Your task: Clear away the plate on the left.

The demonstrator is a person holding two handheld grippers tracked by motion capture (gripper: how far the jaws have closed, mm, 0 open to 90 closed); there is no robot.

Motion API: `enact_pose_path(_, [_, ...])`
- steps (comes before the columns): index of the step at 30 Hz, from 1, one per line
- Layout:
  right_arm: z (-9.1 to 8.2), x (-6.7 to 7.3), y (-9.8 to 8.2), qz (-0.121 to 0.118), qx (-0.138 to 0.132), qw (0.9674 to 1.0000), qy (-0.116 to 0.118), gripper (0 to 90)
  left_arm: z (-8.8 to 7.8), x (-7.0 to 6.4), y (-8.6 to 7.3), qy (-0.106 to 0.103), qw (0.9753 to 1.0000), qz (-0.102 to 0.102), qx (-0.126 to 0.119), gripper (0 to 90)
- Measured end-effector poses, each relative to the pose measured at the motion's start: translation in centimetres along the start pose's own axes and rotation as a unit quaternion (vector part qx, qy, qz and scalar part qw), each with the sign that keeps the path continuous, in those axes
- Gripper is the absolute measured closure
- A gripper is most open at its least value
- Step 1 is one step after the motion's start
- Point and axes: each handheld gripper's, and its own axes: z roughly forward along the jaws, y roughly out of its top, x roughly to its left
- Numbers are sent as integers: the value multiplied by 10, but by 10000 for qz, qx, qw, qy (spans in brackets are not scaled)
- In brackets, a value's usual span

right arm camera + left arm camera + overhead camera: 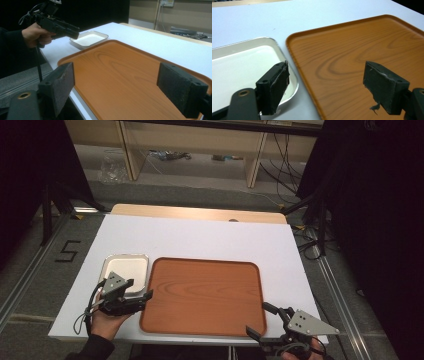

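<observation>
Over the wooden tray (202, 295) beside the metal dish (125, 268), both left gripper (134, 295) and right gripper (261, 320) hold fingers apart.

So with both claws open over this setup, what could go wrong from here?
The left claw straddles the gap between the small white metal-rimmed dish and the rectangular wood-grain brown tray; closing could catch either rim and shove the two together. The tray's near edge sits right at the front edge of the white table, so a push from the right claw could tip it off.
</observation>
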Motion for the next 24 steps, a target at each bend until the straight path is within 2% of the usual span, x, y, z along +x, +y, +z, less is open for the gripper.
enact_pose_path(2, [0, 0, 0, 30, 28, 10000, -7, 159, 0, 4, 0, 49, 10000, -58, 19, 208])
enact_pose_path(3, [0, 0, 0, 30, 30, 10000, 3, 158, 1, 9, 0, 82, 9998, -160, 29, 208])
enact_pose_path(4, [0, 0, 0, -40, -1, 10000, -48, 158, 1, 9, 0, 82, 9998, -160, 29, 207])
enact_pose_path(8, [0, 0, 0, -9, 22, 10000, -19, 159, 2, 19, 0, 230, 9996, -182, 62, 207])
enact_pose_path(9, [0, 1, 0, 69, 32, 10000, 10, 159, 2, 19, 0, 230, 9996, -182, 62, 207])
enact_pose_path(11, [0, -1, 0, -70, 3, 10000, -60, 159, 3, 25, -1, 318, 9992, -244, 78, 208])
enact_pose_path(14, [0, 0, 0, -38, 17, 10000, -51, 159, 4, 33, 0, 431, 9987, -239, 108, 209])
enact_pose_path(16, [0, 0, 0, -33, 13, 10000, -43, 159, 4, 39, 2, 526, 9981, -210, 229, 210])
enact_pose_path(18, [0, 1, 0, 38, 39, 10000, 0, 159, 5, 45, 2, 534, 9980, -262, 229, 213])
enact_pose_path(22, [0, -1, 0, -61, -2, 10000, -56, 158, 4, 56, 1, 627, 9971, -404, 150, 216])
enact_pose_path(23, [0, 0, 0, -35, 14, 10000, -37, 159, 4, 64, 1, 760, 9956, -527, 163, 216])
enact_pose_path(24, [0, 0, 0, -41, 4, 10000, -38, 158, 4, 67, 1, 806, 9951, -555, 164, 216])
